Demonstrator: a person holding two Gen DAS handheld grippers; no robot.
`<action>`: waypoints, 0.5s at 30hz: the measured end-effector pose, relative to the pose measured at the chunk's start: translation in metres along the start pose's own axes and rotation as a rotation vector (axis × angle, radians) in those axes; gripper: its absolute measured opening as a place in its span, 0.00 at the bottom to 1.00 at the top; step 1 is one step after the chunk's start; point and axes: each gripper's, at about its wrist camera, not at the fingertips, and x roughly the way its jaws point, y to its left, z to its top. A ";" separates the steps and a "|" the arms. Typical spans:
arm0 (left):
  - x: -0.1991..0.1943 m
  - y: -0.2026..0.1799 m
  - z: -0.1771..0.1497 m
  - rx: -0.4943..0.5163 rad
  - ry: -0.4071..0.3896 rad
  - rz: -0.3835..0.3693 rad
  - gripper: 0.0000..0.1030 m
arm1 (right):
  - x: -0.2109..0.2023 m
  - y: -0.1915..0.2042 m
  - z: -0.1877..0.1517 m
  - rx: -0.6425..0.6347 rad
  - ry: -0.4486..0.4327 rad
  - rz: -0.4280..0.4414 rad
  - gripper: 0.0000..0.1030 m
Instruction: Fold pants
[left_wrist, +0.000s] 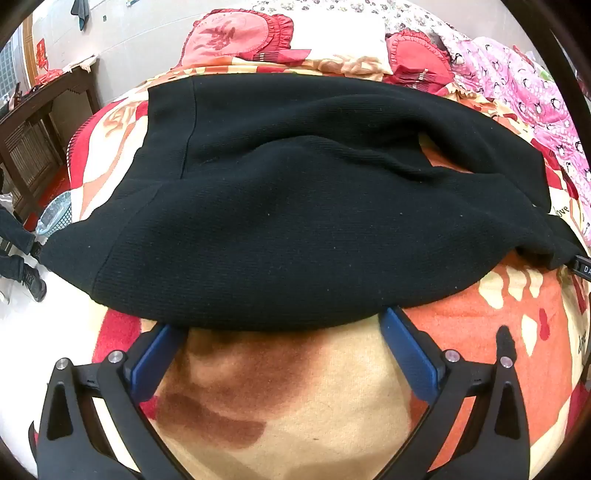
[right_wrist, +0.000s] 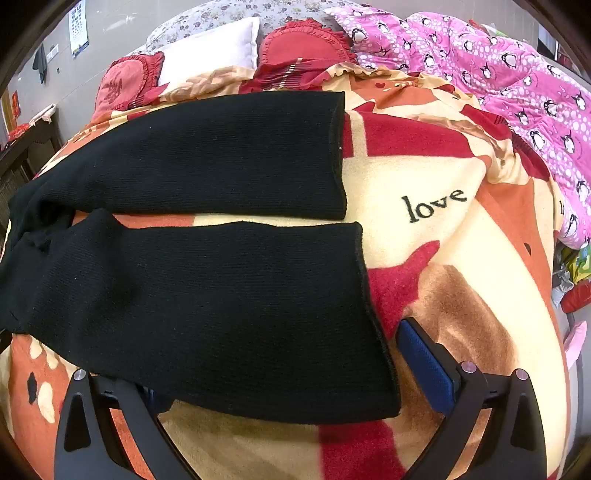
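While the black knit pants (left_wrist: 295, 206) are spread flat on the patterned blanket (right_wrist: 436, 236) of the bed, both legs side by side, the left tongs (left_wrist: 284, 325) are held wide at the near edge of the waist part, and the right tongs (right_wrist: 280, 369) are held wide at the near leg's cuff, nothing gripped.

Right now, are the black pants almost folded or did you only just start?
Only just starting. Done: the black knit pants are spread flat on the red and cream blanket, legs side by side, no fold made. In hand: the left gripper sits open at the near edge of the waist end, and the right gripper sits open at the near leg's cuff. Left: gripping the edge and every fold.
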 end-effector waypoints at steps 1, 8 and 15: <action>0.000 0.000 0.000 -0.001 0.000 0.000 1.00 | 0.000 0.000 0.000 -0.001 -0.001 -0.002 0.99; -0.006 0.002 -0.002 -0.015 0.025 -0.017 1.00 | 0.000 0.000 0.000 0.004 0.000 -0.004 0.99; -0.042 0.007 -0.008 -0.051 -0.072 -0.034 1.00 | -0.011 0.002 -0.006 0.029 0.067 -0.007 1.00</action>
